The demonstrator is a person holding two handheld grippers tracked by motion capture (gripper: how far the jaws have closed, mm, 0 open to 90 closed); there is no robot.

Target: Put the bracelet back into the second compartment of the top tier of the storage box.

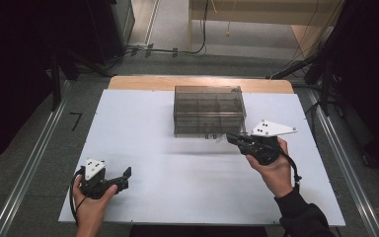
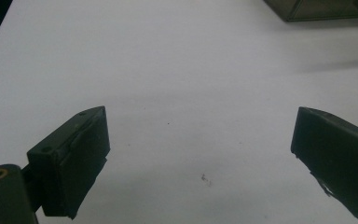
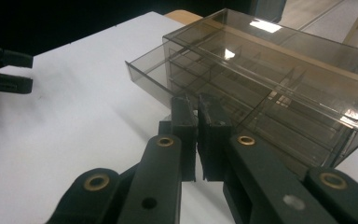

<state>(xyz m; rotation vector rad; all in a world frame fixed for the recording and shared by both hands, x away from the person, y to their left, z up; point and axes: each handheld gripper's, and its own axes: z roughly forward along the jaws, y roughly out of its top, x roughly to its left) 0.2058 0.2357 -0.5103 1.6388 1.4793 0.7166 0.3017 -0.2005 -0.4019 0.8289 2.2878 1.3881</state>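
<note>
From the high view, a smoky transparent drawer box (image 1: 208, 110) stands at the far middle of a white table sheet (image 1: 177, 163). The right gripper (image 1: 233, 138) is held in the person's right hand (image 1: 272, 170), with its jaws pointing toward the box's near right corner; the tips lie right at the box's front face, and I cannot tell from here whether they touch it. The grey three-cornered plate sits above the gripper body. The left gripper (image 1: 126, 174) rests low at the near left of the sheet in the left hand (image 1: 92, 203), well apart from the box, its jaws spread and pointing toward the middle of the sheet.

In the left gripper view, the left gripper (image 2: 200, 154) has its two black jaws standing wide apart, with bare white sheet (image 2: 177, 70) between and ahead of them. A corner of the box (image 2: 321, 9) lies far ahead, beyond the right-hand jaw and off to that side.

In the right gripper view, the right gripper (image 3: 197, 114) has its jaws drawn together, a thin slit between the pads and nothing seen inside it. The drawer box (image 3: 270, 84) stands directly ahead of the tips and to their right, its lowest drawer (image 3: 156, 77) pulled partly out to the left of the jaws. The tips reach the box's front wall just beside that drawer. Far off to the left of the jaws, the other gripper (image 3: 7, 70) shows.
</note>
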